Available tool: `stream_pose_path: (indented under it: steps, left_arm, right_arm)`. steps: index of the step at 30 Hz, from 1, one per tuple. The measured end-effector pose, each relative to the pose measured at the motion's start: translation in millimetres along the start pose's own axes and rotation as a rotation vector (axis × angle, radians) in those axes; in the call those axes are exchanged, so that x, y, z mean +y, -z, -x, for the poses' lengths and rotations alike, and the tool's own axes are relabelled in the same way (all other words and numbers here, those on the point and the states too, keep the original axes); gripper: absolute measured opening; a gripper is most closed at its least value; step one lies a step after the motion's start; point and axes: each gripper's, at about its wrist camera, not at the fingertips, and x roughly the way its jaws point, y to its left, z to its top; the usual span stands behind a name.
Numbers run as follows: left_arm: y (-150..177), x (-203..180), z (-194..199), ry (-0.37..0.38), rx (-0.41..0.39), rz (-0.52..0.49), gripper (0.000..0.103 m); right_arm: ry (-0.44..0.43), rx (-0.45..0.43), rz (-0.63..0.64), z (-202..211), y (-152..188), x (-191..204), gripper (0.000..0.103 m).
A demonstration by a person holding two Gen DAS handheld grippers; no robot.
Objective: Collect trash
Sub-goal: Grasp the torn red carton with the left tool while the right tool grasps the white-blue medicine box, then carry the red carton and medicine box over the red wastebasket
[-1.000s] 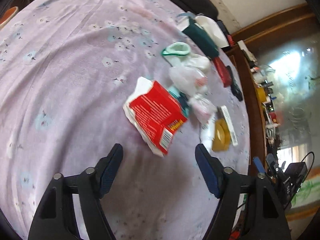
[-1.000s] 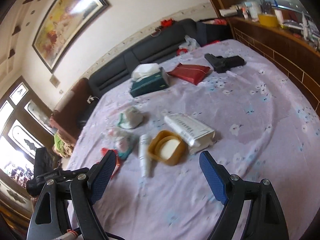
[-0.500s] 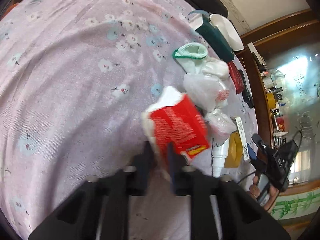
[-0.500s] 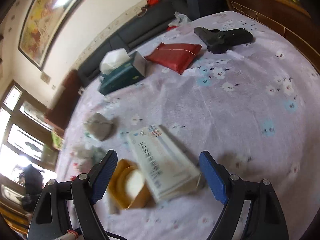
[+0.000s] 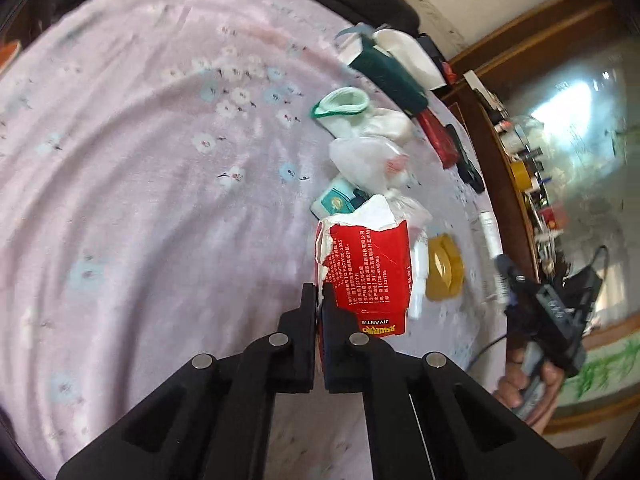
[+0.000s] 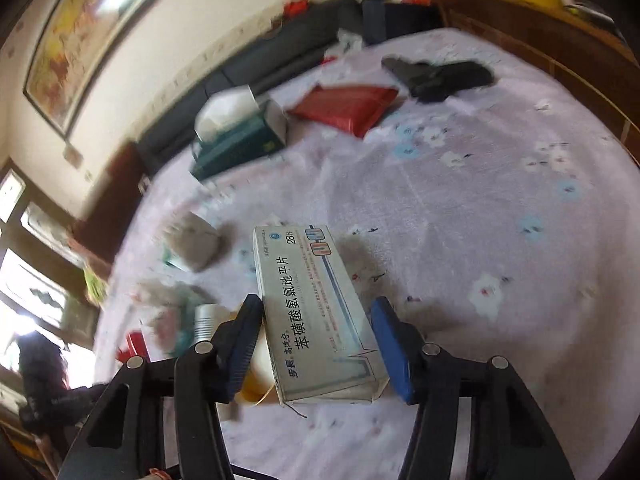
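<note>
My left gripper [image 5: 319,300] is shut on the torn edge of a red and white paper packet [image 5: 370,276] and holds it up above the lilac flowered cloth [image 5: 140,200]. Beyond it lie crumpled white plastic bags [image 5: 366,160], a teal sachet [image 5: 334,202] and an amber round lid [image 5: 444,266]. My right gripper [image 6: 316,320] straddles a white medicine box [image 6: 316,312] lying on the cloth; its blue pads [image 6: 390,344] stand close on both sides, and contact is unclear.
A green tissue box [image 6: 240,140], a red pouch [image 6: 348,108] and a black pistol-shaped object [image 6: 440,74] lie at the far side. A grey wad [image 6: 194,244] and a small tube [image 6: 206,320] lie left of the box. A wooden ledge [image 6: 560,40] borders the right.
My left gripper closed on the red packet and lifted it off the cloth. My right gripper moved forward over the white box and its jaws narrowed around it.
</note>
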Motion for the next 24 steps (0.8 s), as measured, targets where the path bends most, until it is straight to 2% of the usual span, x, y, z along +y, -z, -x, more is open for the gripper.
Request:
stream_pose_path:
  steps: [1, 5, 10, 14, 17, 24]
  left_arm:
    - [5, 0, 6, 0.031, 0.006, -0.007, 0.001]
    - [28, -6, 28, 0.061, 0.006, -0.066, 0.002]
    - [66, -24, 56, 0.117, -0.004, -0.17, 0.002]
    - [102, -45, 74, 0.165, 0.019, -0.265, 0.002]
    - [126, -61, 85, 0.204, 0.037, -0.331, 0.002]
    - [159, -87, 102, 0.254, 0.051, -0.399, 0.002]
  right_arm:
    - [-0.01, -0.023, -0.01, 11, 4, 1, 0.06]
    - [-0.065, -0.118, -0.055, 62, 33, 8, 0.06]
    - [-0.063, -0.232, -0.059, 129, 98, 38, 0.06]
    - [-0.039, -0.318, -0.076, 175, 160, 53, 0.06]
    - [0.034, -0.385, -0.069, 206, 203, 65, 0.06]
    - [0.14, -0.499, -0.033, 272, 251, 76, 0.06]
